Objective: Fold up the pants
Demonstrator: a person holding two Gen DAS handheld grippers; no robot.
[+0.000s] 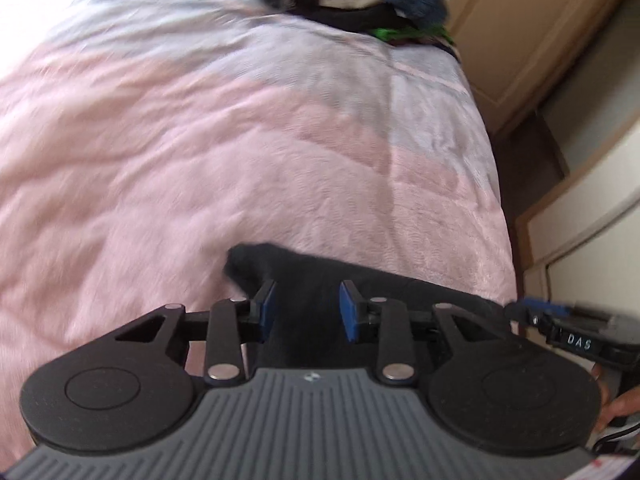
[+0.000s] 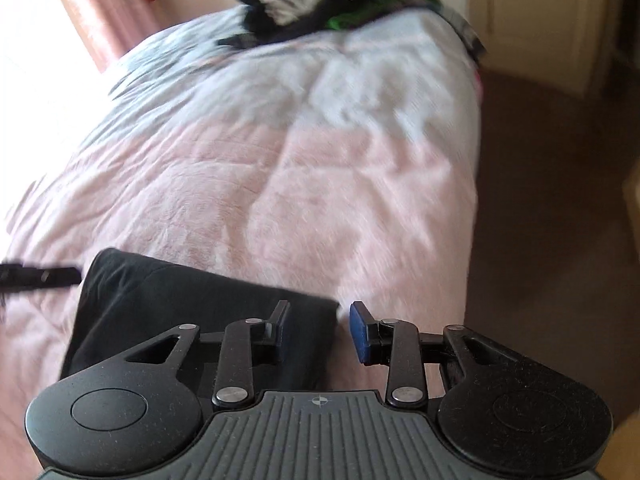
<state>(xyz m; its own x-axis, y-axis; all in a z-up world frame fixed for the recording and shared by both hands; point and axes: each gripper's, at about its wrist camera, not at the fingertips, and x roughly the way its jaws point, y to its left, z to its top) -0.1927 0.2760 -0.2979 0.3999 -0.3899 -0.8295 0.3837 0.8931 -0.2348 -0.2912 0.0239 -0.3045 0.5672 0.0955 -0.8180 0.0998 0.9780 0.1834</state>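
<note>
Pants: the pants lie as a compact dark rectangle on the pink blanket, at the near edge of the bed.
Left gripper: the left gripper hovers over the pants with its jaws apart; nothing is pinched between the blue pads.
Right gripper: the right gripper is released too, its gap over the pants' right edge, pads clear of the cloth.
Done: judging by the neat, squared shape, the folds look finished or nearly so.
Left: perhaps a last smoothing, or moving the bundle toward the clothes pile at the far end.
Hidden: the pants' near edge sits under both gripper bodies, so layers cannot be counted.
Unclear: motion blur smears the blanket and pile; individual garments there cannot be told apart.
</note>
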